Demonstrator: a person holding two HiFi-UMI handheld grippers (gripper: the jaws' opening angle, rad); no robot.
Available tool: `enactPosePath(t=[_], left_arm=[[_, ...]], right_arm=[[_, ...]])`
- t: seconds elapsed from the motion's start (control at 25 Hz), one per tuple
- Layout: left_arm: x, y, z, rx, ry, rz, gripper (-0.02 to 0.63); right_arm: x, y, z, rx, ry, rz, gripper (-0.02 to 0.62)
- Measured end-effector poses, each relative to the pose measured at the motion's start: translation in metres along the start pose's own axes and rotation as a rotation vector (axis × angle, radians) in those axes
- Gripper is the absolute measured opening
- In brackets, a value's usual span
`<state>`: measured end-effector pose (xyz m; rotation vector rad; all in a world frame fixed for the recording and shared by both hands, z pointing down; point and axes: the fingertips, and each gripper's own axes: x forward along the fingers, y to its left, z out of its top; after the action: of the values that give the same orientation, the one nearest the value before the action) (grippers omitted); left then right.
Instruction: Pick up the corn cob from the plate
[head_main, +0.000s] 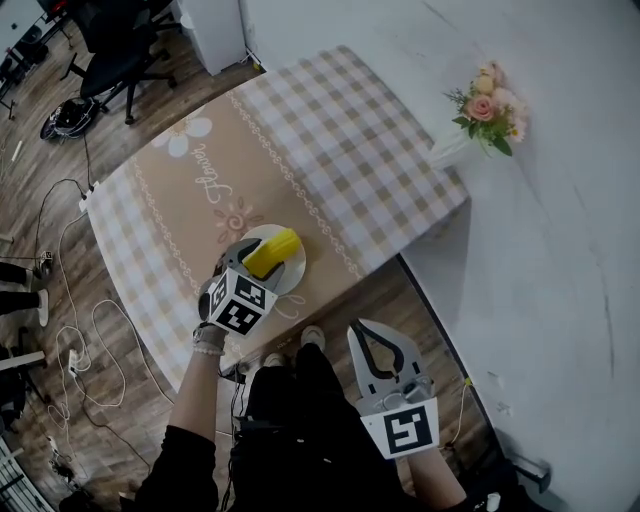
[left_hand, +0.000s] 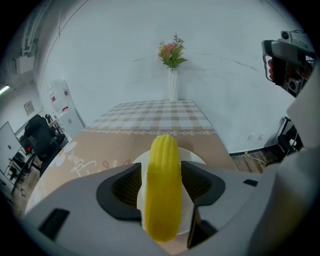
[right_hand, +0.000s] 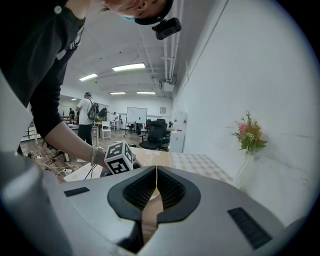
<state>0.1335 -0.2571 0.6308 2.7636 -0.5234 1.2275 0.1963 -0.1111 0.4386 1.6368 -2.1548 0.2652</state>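
Note:
A yellow corn cob (head_main: 272, 252) lies on a white plate (head_main: 298, 272) near the front edge of the checked table. My left gripper (head_main: 265, 265) is down over the plate, and its jaws stand open on either side of the cob. In the left gripper view the corn cob (left_hand: 162, 190) runs lengthwise between the two dark pads, and a strip of plate (left_hand: 194, 156) shows beside it. My right gripper (head_main: 365, 330) hangs off the table's front edge above the floor, to the right of the plate. Its pads meet in the right gripper view, so the right gripper (right_hand: 156, 172) is shut on nothing.
A beige and checked cloth (head_main: 300, 160) covers the table. A white vase of pink flowers (head_main: 485, 110) stands at the far right corner against the white wall. An office chair (head_main: 120, 50) and cables (head_main: 70, 350) are on the wooden floor at left.

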Motion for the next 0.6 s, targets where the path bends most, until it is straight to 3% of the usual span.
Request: enactPosePath(t=[0.2,0.36,0.6], left_arm=[[0.008,-0.002,-0.006,-0.002,0.012,-0.015,0.244],[0.027,-0.006,0.015,-0.035,0.015,-0.025,0.244],[0.020,-0.005,0.006,-0.056,0.004,-0.023,0.244]], right_arm=[[0.000,0.001,0.010,-0.018,-0.057,-0.007,0.042],[-0.001,-0.025,0.026,-0.058,-0.145,0.003,0.042],[-0.005,-0.007,0.015,-0.036,-0.077,0.012,0.041]])
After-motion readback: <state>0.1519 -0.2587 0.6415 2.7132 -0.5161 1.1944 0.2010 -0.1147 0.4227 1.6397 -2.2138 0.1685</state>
